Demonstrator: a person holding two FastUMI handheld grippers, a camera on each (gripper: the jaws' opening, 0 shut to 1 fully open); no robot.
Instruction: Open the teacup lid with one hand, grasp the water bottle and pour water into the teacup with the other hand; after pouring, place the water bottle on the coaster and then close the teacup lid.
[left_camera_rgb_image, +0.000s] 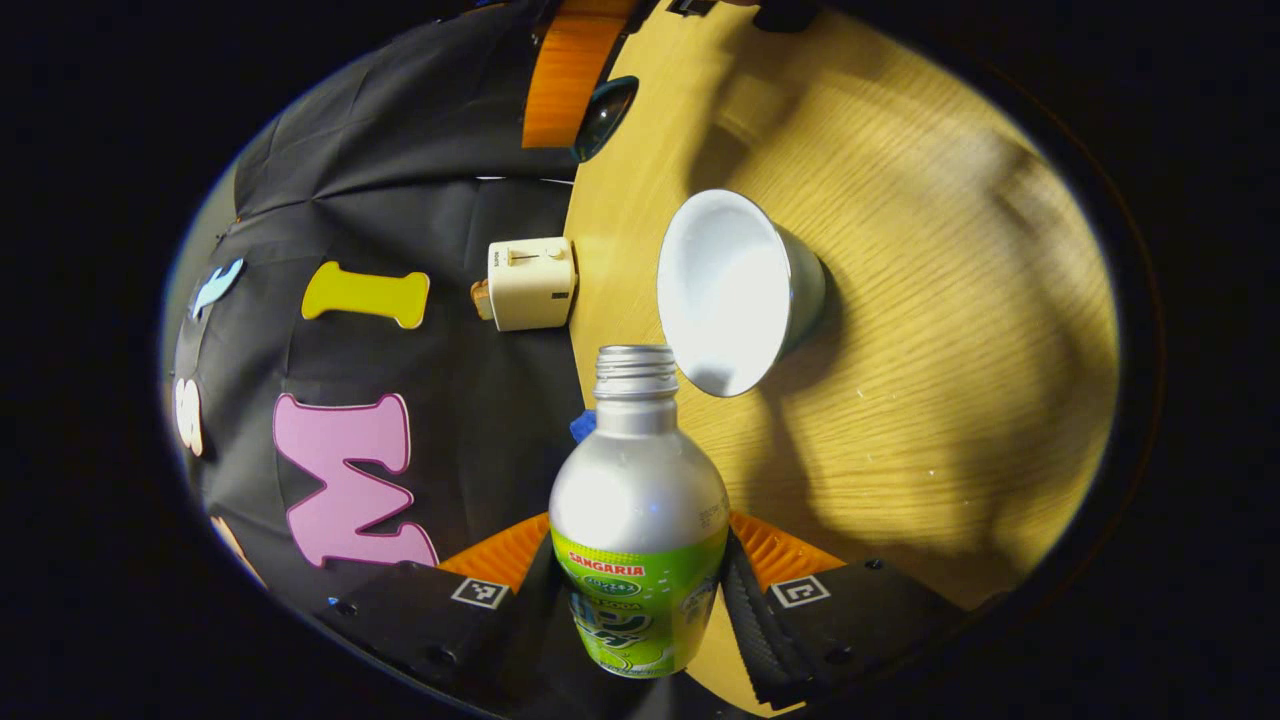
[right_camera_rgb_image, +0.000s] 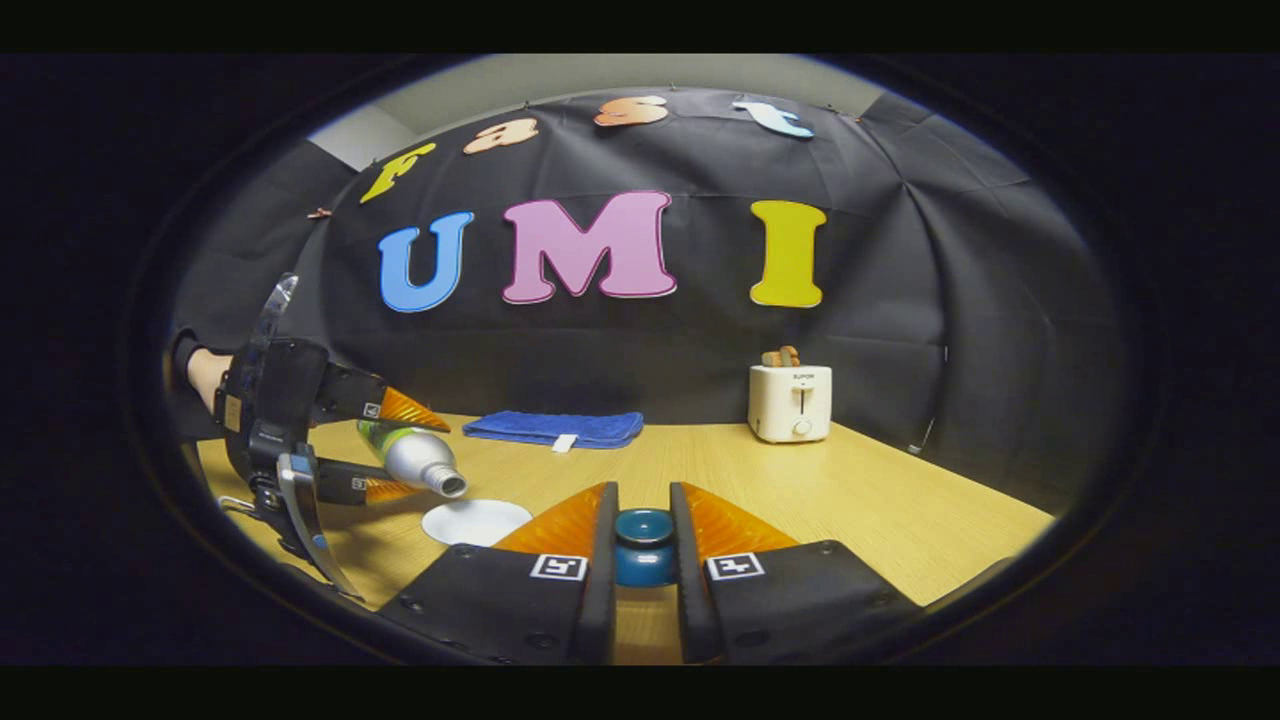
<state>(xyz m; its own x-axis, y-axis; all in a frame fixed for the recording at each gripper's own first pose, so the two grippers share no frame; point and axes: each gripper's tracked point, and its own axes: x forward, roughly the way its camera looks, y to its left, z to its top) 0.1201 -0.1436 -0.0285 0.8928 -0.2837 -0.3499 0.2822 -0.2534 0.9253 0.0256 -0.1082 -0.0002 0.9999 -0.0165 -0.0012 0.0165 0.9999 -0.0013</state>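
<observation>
Left gripper (left_camera_rgb_image: 640, 580) pinching the water bottle (left_camera_rgb_image: 640, 500) by its labelled body, both fingers pressed on the sides. Bottle uncapped, threaded mouth just beside the near rim of the white teacup (left_camera_rgb_image: 735, 290), which sits open on the wooden table (left_camera_rgb_image: 930, 400). Left gripper view rolled sideways, so table and wall stand on end. Cannot tell from here whether water is running. Seen from the right gripper view: same bottle (right_camera_rgb_image: 412, 452) tilted, mouth down and toward the cup, held by the left gripper (right_camera_rgb_image: 385, 448) with a hand (right_camera_rgb_image: 205, 375) behind it; white round rim of the teacup (right_camera_rgb_image: 476, 521) low on the table (right_camera_rgb_image: 900, 500), below the bottle mouth. Right gripper (right_camera_rgb_image: 643, 548) closed on the teacup lid (right_camera_rgb_image: 643, 545), dark blue knob clamped between the 2 fingers, held away from the cup. Farther back near the wall: folded blue cloth (right_camera_rgb_image: 553, 428) lying flat, and a cream toaster (right_camera_rgb_image: 790, 400) with bread in its slot. Toaster also visible beside the table edge (left_camera_rgb_image: 532, 283) in the left gripper view.
</observation>
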